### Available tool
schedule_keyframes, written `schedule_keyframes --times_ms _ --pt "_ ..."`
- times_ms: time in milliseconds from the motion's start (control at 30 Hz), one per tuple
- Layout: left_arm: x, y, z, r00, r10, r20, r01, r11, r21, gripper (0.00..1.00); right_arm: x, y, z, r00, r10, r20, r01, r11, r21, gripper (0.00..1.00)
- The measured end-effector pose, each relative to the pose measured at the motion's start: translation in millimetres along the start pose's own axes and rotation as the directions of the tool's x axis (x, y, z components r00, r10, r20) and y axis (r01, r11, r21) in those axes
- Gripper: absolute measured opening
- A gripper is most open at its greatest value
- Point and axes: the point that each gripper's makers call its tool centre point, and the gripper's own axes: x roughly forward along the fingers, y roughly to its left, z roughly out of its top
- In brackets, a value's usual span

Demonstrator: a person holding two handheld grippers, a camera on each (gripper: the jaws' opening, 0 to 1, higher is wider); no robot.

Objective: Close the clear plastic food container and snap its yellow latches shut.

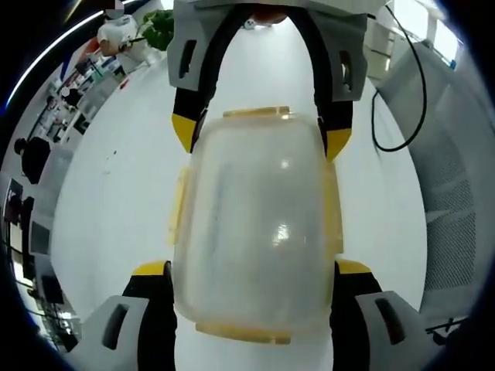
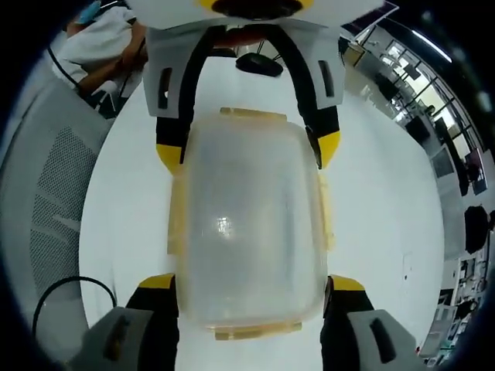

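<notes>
Left gripper view: clear plastic food container with yellow latches (image 1: 255,224) on white round table (image 1: 116,216), lid on. Left gripper (image 1: 255,270) jaws straddle container's near end, right gripper (image 1: 259,131) clamps far end. No legible writing. Black cable (image 1: 402,116) near container.

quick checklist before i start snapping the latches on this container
1. Lid on the clear container: ok, it covers the top in both views.
2. Yellow latches snapped down: cannot tell; they lie along the edges.
3. Left gripper straddles one end, jaws on either side: ok.
4. Right gripper straddles the opposite end: ok.
5. Jaws actually pressing the container: cannot tell.
6. White table bare beside the container: ok; black cable lies off to the side.
</notes>
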Motion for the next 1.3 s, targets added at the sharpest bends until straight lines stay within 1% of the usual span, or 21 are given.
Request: schedule_keyframes --times_ms 500,1000,1300 --pt "2 16.2 -1.7 1.000 0.002 -0.001 -0.002 1.000 -0.012 0.81 4 -17 2.1 1.000 -0.002 0.002 0.002 1.000 -0.006 0.76" --pt "5 35.5 -2.7 1.000 0.002 0.013 -0.002 1.000 -0.030 0.81 8 -37 2.9 1.000 0.001 0.002 -0.001 1.000 -0.021 0.76" --pt "7 42.8 -3.2 1.000 -0.001 0.014 0.001 1.000 -0.029 0.82 9 -44 3.3 1.000 0.002 0.007 -0.002 1.000 -0.024 0.76"
